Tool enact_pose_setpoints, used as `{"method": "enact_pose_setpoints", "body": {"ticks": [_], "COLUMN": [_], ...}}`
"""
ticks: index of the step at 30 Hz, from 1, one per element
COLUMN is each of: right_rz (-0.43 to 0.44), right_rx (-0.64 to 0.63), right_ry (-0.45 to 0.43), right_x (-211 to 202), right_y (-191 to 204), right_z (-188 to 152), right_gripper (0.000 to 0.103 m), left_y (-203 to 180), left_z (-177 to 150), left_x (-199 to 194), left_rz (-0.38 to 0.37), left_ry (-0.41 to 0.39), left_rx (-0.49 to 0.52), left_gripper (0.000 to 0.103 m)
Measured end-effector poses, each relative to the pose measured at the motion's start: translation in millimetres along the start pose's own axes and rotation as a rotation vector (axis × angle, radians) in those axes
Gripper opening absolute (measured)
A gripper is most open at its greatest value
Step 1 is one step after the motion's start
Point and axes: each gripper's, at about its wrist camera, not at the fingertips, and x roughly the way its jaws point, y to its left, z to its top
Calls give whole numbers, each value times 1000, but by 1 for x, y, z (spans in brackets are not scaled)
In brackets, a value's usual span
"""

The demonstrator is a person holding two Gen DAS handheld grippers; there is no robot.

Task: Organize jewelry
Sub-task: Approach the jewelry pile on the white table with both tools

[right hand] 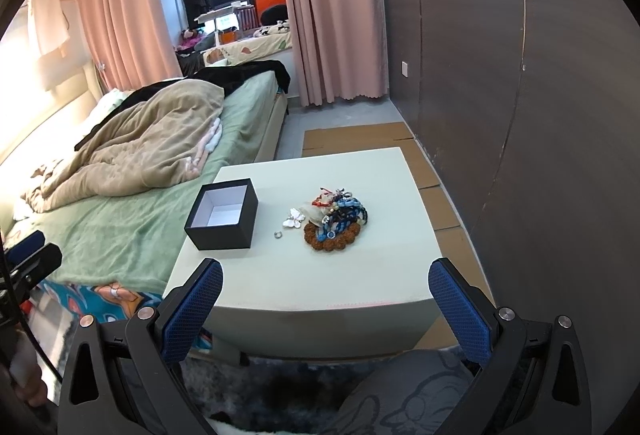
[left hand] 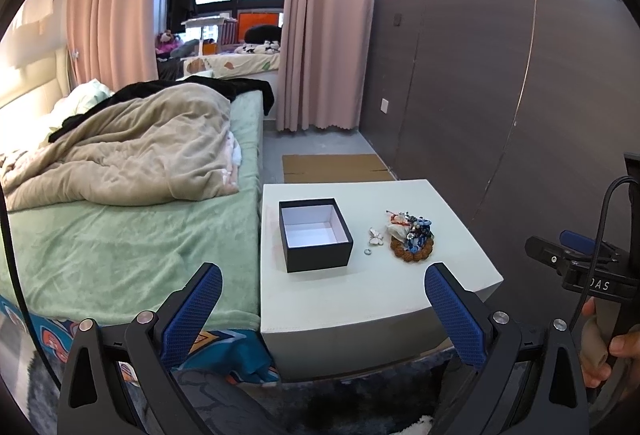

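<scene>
White table (left hand: 400,299) beside bed (left hand: 120,235): empty black box (left hand: 315,235) sits left of jewelry pile (left hand: 412,235), butterfly piece (left hand: 376,237) and ring (left hand: 367,252) between them. Left gripper (left hand: 322,299) and right gripper (right hand: 325,295) both spread wide, holding nothing, short of the table

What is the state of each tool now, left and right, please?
Left tool: open, holding nothing, short of the table.
Right tool: open, holding nothing, also short of the table.

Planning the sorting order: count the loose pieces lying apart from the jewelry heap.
2. A white butterfly-shaped ornament lies at the heap's left edge; a small silver ring sits between it and the open black box. More may be buried in the heap.
</scene>
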Motion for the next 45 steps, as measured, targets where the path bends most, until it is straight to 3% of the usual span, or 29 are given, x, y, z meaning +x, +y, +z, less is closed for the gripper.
{"method": "enact_pose_setpoints", "body": {"ticks": [21,38,45], "right_rz": [-31,-47,-15], "right_rx": [2,23,69], "right_ry": [-28,-31,-13], "right_x": [-2,0,16], "right_y": [5,-2,-24], "right_z": [-3,-7,-1], "right_gripper": [103,103,103], "left_y": [-7,-10,-17], "left_z": [-1,-1,5], "left_x": [6,31,52], "left_rz": [-46,-68,-82], "left_ry": [-11,42,66], "left_rx": [29,15,5], "left_gripper": [101,101,101]}}
